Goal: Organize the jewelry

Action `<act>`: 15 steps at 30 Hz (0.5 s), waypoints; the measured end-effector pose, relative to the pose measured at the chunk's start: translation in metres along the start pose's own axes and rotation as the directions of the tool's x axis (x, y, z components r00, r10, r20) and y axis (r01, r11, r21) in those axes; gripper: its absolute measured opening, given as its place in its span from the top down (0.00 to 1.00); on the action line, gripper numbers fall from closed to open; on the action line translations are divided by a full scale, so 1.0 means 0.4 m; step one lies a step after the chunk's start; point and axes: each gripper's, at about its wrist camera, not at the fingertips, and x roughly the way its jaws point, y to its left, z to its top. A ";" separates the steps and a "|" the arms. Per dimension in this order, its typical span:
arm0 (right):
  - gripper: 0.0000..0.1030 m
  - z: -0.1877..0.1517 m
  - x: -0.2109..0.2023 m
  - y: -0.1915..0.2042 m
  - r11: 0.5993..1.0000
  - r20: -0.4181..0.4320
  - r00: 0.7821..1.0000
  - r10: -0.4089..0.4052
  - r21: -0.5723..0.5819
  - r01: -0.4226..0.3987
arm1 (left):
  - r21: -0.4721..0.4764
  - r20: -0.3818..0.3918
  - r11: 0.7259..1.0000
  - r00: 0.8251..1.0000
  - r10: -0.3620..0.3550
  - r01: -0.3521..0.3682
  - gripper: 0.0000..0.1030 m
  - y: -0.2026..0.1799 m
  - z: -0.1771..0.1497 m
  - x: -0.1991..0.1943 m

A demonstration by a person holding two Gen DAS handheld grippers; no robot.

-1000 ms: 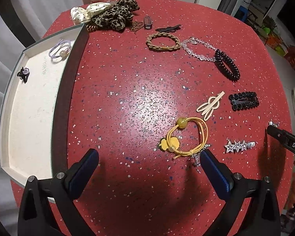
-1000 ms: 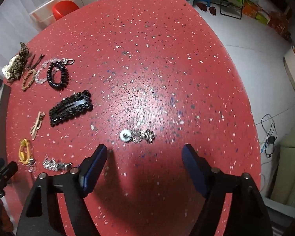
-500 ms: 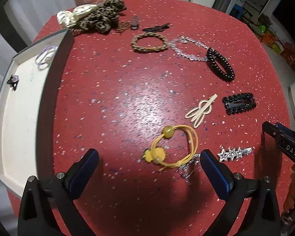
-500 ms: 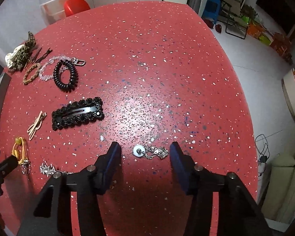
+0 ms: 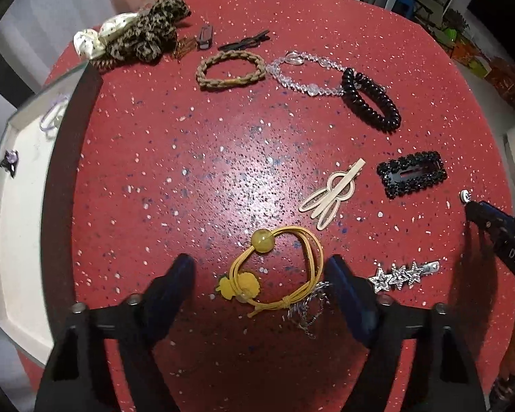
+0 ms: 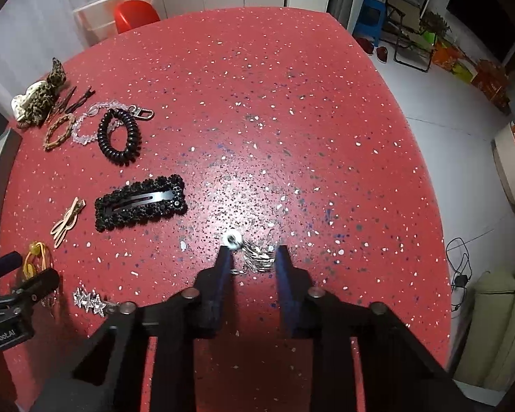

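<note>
**Both tools down on the jewelry, tray holding two pieces**

On my left wrist view the white tray (image 5: 20, 240) sits at 9 o'clock, hanging off the edge of the red speckled counter (image 5: 195, 158). It holds two things: a pale lilac hair tie (image 5: 53, 116) at its far end and a small dark charm (image 5: 10, 161) against its outer wall.

Since a second ago my left tool (image 5: 259, 271) has slid across the counter and its jaws have just been closing; they now stand either side of the yellow elastic hair tie (image 5: 281, 267) without pressing on it, so that tool is still open. The tie has a round amber bead and a flat yellow flower. A thin silver chain (image 5: 309, 309) lies tangled at its 5 o'clock.

My right tool (image 6: 252, 257) has just been closing too, and its pads are now nearly together around the silver charm chain (image 6: 254, 255), whose round white bead pokes out at 11 o'clock; I read it as gripping that chain on the counter.

Elsewhere: a glossy black coil tie (image 5: 370, 99) at 1 o'clock, a clear beaded strand (image 5: 305, 72) touching it, a braided tan band (image 5: 230, 70) at 12, a leopard-print scrunchie (image 5: 147, 32) at 11, a black beaded snap clip (image 5: 412, 173) and cream looped clip (image 5: 333, 194) at 2, and a silver three-star clip (image 5: 400, 274) at 3.
</note>
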 end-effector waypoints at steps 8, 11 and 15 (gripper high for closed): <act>0.85 0.001 -0.003 -0.005 1.000 0.002 1.000 0.005 0.026 -0.005 | -0.009 0.030 1.000 1.000 -0.008 0.008 0.79 -0.007 0.030 -0.003; 0.86 0.000 -0.005 -0.015 0.997 -0.006 0.999 0.035 0.064 -0.034 | -0.025 0.028 0.999 0.999 -0.046 0.047 0.93 0.003 0.039 -0.002; 0.88 -0.002 -0.009 -0.034 0.991 -0.018 0.997 0.079 0.111 -0.077 | -0.027 0.049 0.996 0.995 -0.089 0.090 0.93 0.018 0.027 -0.025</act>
